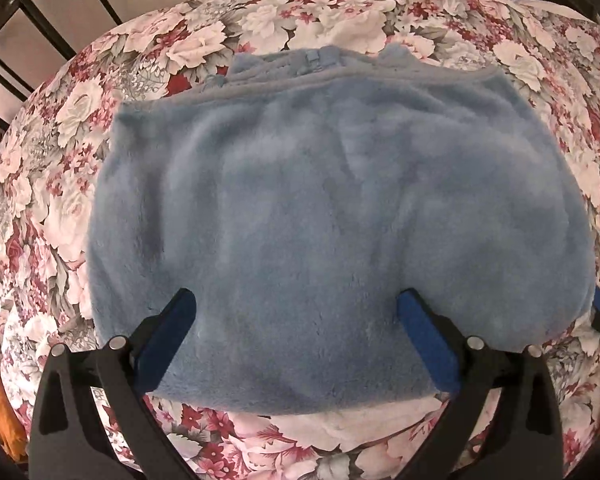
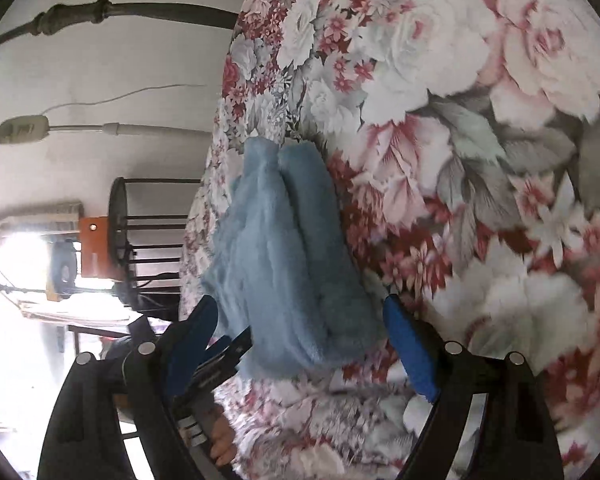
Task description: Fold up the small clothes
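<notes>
The blue fleece garment (image 1: 320, 200) lies folded on the floral bed sheet (image 1: 60, 184), zipper edge at the far side. Left gripper (image 1: 296, 304) hovers over its near edge, jaws released. Right gripper (image 2: 300, 316), jaws spread wide, straddles the garment's folded end without pinching it.

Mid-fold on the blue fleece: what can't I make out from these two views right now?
- Blue fleece garment: near hem sits behind the left gripper fingers in the left view.
- Layers underneath the fold: covered by the top layer.
- Right view: the floral bedspread is motion-blurred.
- Whether the right gripper touches the fleece: unclear.
</notes>
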`<state>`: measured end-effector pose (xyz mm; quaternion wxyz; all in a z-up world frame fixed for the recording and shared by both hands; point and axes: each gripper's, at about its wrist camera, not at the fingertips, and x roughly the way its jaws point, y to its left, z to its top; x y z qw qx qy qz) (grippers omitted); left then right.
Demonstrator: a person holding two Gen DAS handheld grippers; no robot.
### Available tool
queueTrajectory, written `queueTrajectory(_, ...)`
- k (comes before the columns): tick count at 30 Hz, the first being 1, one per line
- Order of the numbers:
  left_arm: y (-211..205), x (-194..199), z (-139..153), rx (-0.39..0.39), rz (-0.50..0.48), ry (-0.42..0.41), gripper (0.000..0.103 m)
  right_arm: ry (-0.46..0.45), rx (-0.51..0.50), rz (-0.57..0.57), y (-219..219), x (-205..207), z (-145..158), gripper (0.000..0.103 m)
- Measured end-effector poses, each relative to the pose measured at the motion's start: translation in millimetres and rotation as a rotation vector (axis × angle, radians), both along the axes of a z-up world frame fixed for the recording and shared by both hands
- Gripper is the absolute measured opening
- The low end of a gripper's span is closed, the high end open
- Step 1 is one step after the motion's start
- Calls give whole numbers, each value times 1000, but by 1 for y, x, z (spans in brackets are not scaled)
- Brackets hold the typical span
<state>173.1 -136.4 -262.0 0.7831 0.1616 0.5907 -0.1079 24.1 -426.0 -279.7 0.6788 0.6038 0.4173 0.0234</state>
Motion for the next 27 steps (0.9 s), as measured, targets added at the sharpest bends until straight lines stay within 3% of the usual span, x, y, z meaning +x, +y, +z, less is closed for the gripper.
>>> queueTrajectory(9,7,6,-1,-40,31,39,99,80,-54,65,32,26,-7,85)
queueTrajectory(15,13,10,19,-51,28,-53,99,23,-65,-50,41,48,-5,87)
queueTrajectory(18,17,16,14,-26,53,-50,99,-4,-93,-68,44,52,-1,86)
queueTrajectory(27,20,36,3,-93,171,-20,99,40,-127,-107,42,43,-14,70)
